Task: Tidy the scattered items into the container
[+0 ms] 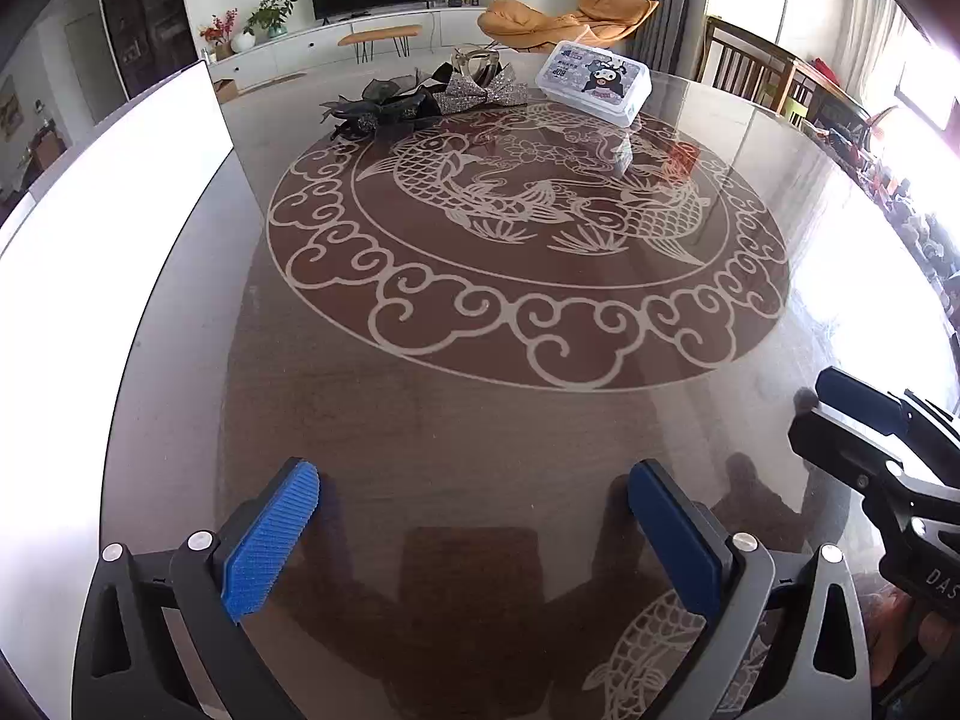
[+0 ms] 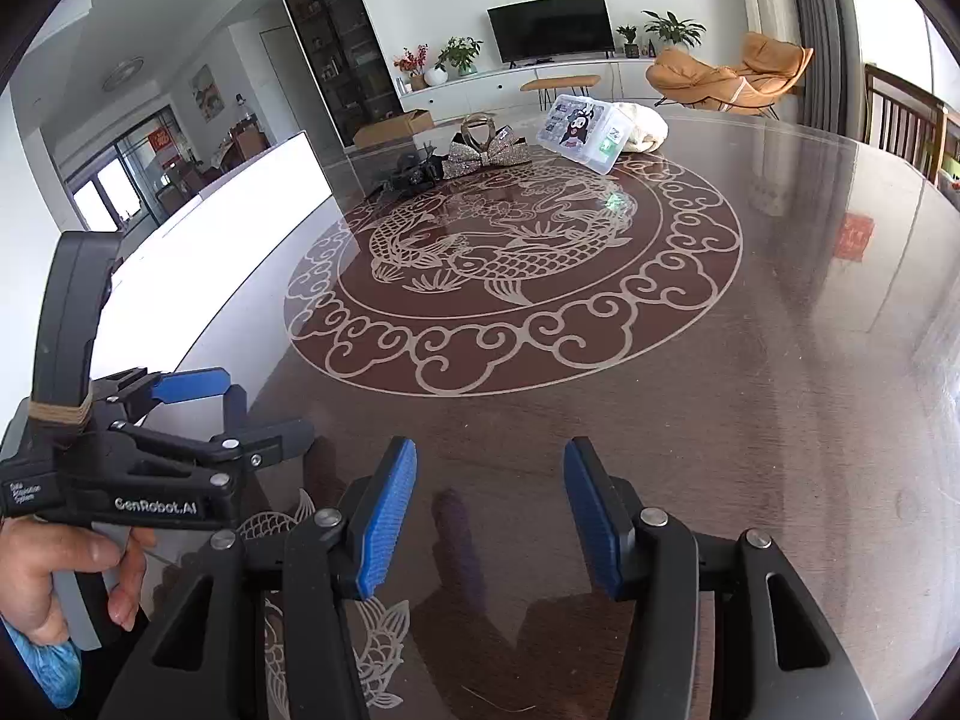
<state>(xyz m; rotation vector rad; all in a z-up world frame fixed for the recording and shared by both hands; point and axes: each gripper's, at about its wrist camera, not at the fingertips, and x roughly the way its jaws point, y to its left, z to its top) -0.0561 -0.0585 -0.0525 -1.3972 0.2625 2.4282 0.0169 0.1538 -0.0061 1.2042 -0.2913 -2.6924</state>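
At the table's far edge sits a clear plastic box with a cartoon lid, which is on. Left of it lie a glittery bow, a clear claw clip and a heap of dark hair accessories. My left gripper hangs wide open over the near table with nothing between its blue pads. Beside it, my right gripper is also open and holds nothing. Both are far from the items.
The glass-topped table bears a round fish pattern. A white cloth bundle lies behind the box. A hand grips the left tool. A white counter runs along the left; wooden chairs stand at the far right.
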